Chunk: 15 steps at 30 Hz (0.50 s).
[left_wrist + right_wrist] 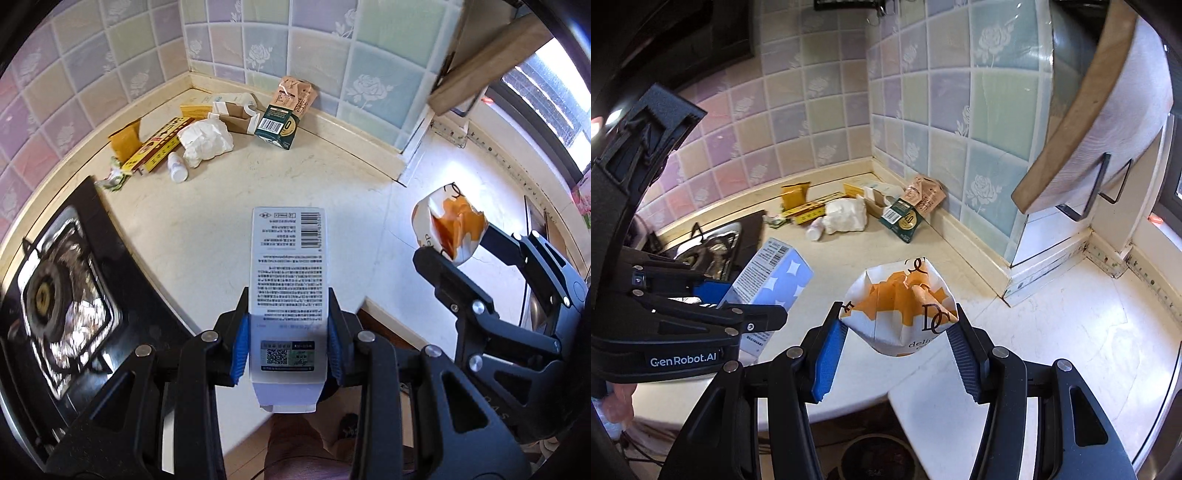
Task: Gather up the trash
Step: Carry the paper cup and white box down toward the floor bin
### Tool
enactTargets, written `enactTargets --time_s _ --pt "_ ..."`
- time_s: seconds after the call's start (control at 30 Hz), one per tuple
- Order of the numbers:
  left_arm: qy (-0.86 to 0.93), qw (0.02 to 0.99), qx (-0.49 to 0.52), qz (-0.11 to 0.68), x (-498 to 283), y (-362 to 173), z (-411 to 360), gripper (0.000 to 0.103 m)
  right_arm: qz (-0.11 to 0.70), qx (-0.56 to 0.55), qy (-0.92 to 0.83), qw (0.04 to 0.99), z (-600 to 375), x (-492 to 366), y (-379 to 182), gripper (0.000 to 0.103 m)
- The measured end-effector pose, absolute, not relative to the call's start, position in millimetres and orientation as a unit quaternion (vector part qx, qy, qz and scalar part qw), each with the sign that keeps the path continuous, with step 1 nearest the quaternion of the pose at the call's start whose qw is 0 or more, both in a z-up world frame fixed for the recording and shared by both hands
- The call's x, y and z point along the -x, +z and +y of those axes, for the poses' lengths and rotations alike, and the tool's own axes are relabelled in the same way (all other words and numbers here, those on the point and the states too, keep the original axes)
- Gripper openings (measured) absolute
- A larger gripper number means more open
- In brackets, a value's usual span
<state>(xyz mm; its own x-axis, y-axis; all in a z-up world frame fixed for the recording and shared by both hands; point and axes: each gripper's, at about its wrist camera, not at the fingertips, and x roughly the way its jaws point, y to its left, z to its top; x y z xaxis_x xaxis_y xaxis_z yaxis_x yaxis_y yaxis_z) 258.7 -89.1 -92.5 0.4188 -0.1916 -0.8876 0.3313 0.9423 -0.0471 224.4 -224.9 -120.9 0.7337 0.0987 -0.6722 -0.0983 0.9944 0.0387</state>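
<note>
My left gripper [288, 343] is shut on a white and blue printed carton [288, 273], held above the counter's front edge; the carton also shows in the right wrist view [768, 284]. My right gripper [899, 325] is shut on a crumpled white and orange paper bag [897, 306], held above the counter; the bag also shows in the left wrist view [448, 229]. More trash lies in the far corner: a crumpled white paper [205, 140], a small white bottle [176, 167], a yellow and red box [159, 149], a green carton [279, 127] and a brown bag [291, 98].
A gas stove [62, 295] sits at the left of the cream counter [258, 177]. Tiled walls [229, 44] close the corner. A wooden board [1082, 110] hangs at the upper right. A round dark bin opening [875, 458] shows below the counter edge.
</note>
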Motion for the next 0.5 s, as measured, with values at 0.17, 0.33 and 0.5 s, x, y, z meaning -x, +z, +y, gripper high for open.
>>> enactTargets --time_s 0.17,0.33,0.5 --pt "-0.129 0.859 -0.048 0.493 -198 -85 -94 0.032 0.355 0.014 0.080 0.931 -228 -165 -111 0.054" --pt "-0.107 0.868 -0.026 0.485 -140 -92 -99 0.032 0.359 0.016 0.105 0.927 -229 -111 -114 0.054" --pt "-0.087 0.874 -0.015 0.478 -89 -112 -104 0.032 0.372 0.015 0.122 0.920 -230 -63 -136 0.054"
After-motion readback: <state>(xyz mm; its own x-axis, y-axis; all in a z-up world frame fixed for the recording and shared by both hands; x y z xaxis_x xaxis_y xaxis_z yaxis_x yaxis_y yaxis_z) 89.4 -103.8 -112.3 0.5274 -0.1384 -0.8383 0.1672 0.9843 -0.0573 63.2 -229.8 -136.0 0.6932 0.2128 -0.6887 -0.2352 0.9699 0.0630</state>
